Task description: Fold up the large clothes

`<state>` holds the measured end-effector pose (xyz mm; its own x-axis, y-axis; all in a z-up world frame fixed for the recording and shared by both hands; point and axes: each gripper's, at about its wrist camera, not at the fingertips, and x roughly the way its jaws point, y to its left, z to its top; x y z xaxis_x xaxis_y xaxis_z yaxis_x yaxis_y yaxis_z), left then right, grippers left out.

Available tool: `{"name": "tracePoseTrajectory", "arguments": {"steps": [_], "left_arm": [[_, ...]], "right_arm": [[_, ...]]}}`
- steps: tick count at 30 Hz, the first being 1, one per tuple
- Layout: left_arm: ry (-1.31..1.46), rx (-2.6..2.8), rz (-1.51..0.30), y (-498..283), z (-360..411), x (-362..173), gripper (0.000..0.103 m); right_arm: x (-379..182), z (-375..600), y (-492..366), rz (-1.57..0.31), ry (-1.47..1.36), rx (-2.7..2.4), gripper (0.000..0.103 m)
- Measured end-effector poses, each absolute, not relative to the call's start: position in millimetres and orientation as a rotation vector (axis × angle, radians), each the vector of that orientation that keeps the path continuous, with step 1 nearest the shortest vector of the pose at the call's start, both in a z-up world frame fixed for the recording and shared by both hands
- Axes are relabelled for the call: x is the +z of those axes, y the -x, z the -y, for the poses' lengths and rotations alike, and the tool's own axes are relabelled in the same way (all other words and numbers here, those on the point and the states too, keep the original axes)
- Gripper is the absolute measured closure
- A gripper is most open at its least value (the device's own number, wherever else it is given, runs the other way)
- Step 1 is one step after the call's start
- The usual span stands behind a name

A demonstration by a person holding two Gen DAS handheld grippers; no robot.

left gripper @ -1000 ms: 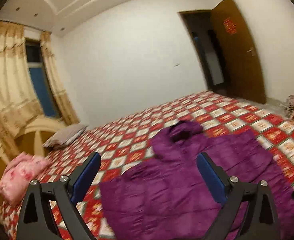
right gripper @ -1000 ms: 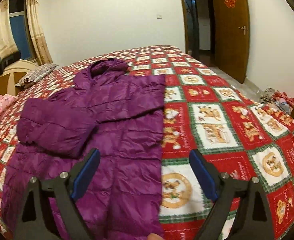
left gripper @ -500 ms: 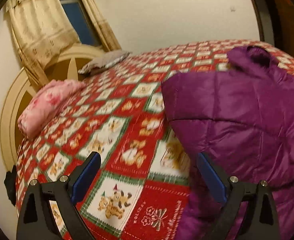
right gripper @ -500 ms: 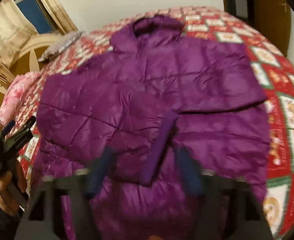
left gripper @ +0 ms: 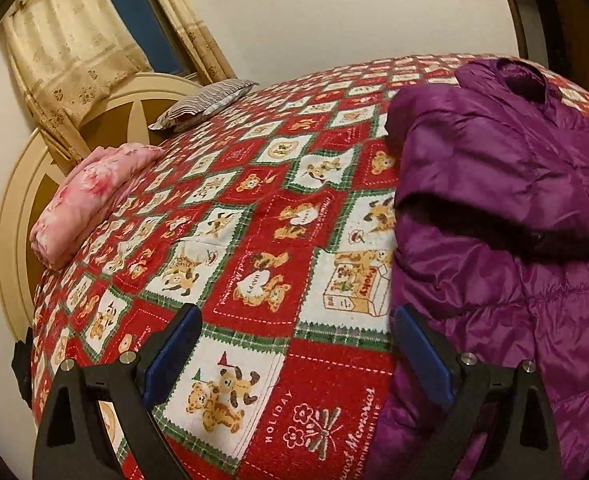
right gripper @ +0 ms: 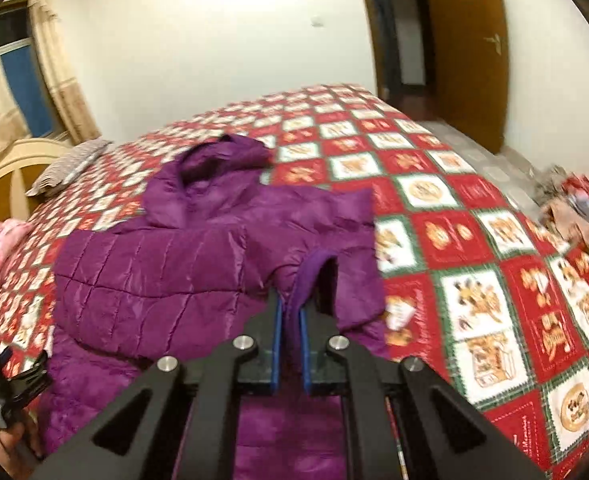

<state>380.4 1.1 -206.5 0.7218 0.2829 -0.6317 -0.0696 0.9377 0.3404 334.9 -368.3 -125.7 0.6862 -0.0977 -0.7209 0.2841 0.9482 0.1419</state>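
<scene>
Jacket: the purple hooded puffer jacket [right gripper: 166, 280] lay spread on the bedspread [right gripper: 474, 264], hood toward the far edge, one sleeve folded across the chest.
Cuff: the darker sleeve cuff [right gripper: 314, 276] stood pinched up off the body.
Right gripper: the right gripper [right gripper: 289, 344], wide open a second ago, had clamped its blue pads on that cuff.
Left gripper: the left gripper [left gripper: 294, 360] had dropped from aiming across the room to hovering low at the jacket's near-left edge, jaws wide apart, holding nothing.
Meaning: second sleeve fold looked underway.
Beyond: pink folded blanket [left gripper: 90, 196] and striped pillow [left gripper: 202, 104] by the headboard.
</scene>
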Motion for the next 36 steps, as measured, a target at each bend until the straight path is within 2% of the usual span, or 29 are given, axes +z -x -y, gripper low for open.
{"name": "tracePoseTrajectory", "arguments": {"steps": [4, 6, 7, 8, 9, 14, 16, 19, 21, 22, 27, 36], "left_arm": [[-0.323, 0.175, -0.766, -382, -1, -206, 0.006], [-0.306, 0.153, -0.781, -384, -2, -197, 0.006], [-0.295, 0.144, -0.78, -385, -3, -190, 0.006], [-0.282, 0.138, -0.77, -387, -3, -179, 0.006], [-0.273, 0.134, -0.743, -391, -2, -165, 0.006], [-0.25, 0.104, -0.626, -426, 27, -111, 0.006], [-0.231, 0.083, -0.603, -450, 46, -106, 0.006], [-0.254, 0.129, -0.604, -489, 67, -122, 0.006], [-0.288, 0.167, -0.659, -514, 78, -146, 0.006], [-0.294, 0.18, -0.7, -524, 81, -160, 0.006], [-0.322, 0.176, -0.749, -532, 90, -203, 0.006], [-0.363, 0.183, -0.729, -530, 98, -215, 0.006]], "right_arm": [[-147, 380, -328, -0.82, -0.242, -0.289, 0.093], [-154, 387, -330, -0.829, -0.231, -0.309, 0.084], [-153, 389, -331, -0.832, -0.224, -0.316, 0.078], [-151, 390, -330, -0.828, -0.223, -0.322, 0.059], [-146, 392, -327, -0.808, -0.234, -0.324, 0.047], [-101, 384, -319, -0.652, -0.212, -0.399, 0.047], [-92, 372, -332, -0.64, -0.197, -0.354, 0.051], [-103, 356, -364, -0.687, -0.173, -0.289, 0.06], [-120, 354, -380, -0.728, -0.178, -0.274, 0.071], [-130, 355, -388, -0.749, -0.182, -0.268, 0.073], [-172, 360, -396, -0.824, -0.174, -0.279, 0.074], [-188, 366, -398, -0.83, -0.192, -0.27, 0.076]]}}
